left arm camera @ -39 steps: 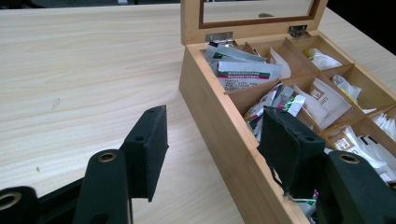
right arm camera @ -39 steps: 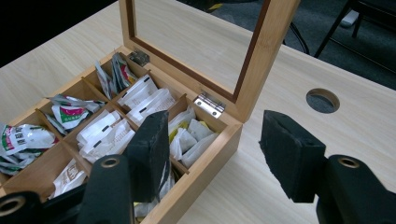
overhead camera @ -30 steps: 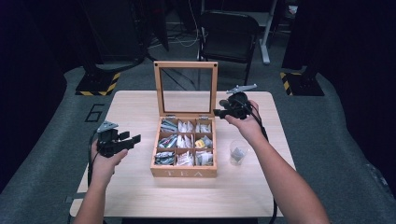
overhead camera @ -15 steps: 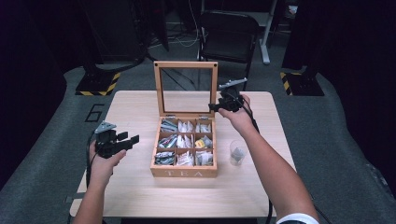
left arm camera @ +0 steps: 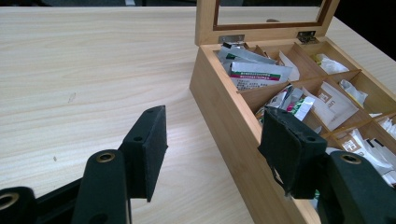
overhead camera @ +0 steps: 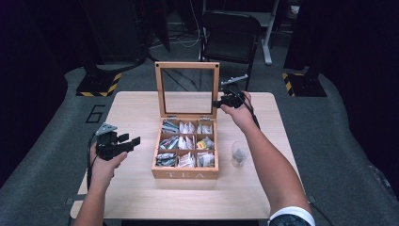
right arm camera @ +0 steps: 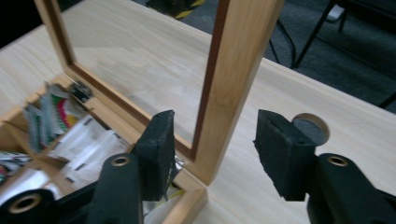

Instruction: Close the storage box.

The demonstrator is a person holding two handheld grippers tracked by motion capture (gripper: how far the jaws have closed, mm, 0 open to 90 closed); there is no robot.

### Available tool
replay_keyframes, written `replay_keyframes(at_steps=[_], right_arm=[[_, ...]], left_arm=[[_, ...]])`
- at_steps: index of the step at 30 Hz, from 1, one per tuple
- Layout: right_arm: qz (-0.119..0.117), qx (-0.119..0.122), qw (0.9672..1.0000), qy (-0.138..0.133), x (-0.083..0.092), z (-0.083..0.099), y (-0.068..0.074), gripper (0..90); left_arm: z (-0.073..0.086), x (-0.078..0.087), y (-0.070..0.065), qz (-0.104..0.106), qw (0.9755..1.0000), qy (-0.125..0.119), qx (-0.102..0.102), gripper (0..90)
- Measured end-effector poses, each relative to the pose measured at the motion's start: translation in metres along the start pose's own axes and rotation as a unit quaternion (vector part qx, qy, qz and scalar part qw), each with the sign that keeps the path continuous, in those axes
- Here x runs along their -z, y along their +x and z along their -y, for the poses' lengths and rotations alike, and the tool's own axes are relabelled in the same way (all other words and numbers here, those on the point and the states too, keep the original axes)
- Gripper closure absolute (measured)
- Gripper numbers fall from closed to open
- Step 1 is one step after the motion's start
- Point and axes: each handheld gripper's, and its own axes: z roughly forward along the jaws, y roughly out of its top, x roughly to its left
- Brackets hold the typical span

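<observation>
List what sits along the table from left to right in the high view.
Left black two-jaw gripper → open wooden tea box with sachets → small clear glass.

black left gripper (overhead camera: 134, 141) w/ grey plate, cable; black right gripper (overhead camera: 217, 103); pale sleeve (overhead camera: 291, 217).

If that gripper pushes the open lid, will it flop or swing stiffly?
The lid looks like a rigid wooden frame with a clear pane, so it probably swings as one piece on its hinges. Standing upright, it may drop shut once tipped forward. The pane may be fragile.
</observation>
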Motion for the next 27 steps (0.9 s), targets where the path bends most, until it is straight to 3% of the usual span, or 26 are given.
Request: replay_keyframes(at_steps=[8,10,21,27], right_arm=[[0.002,0.002,1.0,-0.001,-0.009,-0.005,0.001,49.0],[0.004,0.014,0.9999,-0.003,-0.012,-0.006,0.0,49.0],[-0.006,-0.003,0.9998,-0.017,-0.019,-0.009,0.0,49.6],[-0.005,-0.002,0.9998,-0.02,-0.021,-0.009,-0.002,57.3]], left_arm=[[0.001,-0.001,0.001,-0.002,1.0,0.001,0.001,41.0],[0.001,-0.001,0.0,-0.001,1.0,0.002,0.0,41.0],[0.003,-0.004,0.002,-0.001,1.0,0.008,0.004,40.8],[0.004,-0.006,0.002,-0.001,0.9999,0.009,0.003,40.8]])
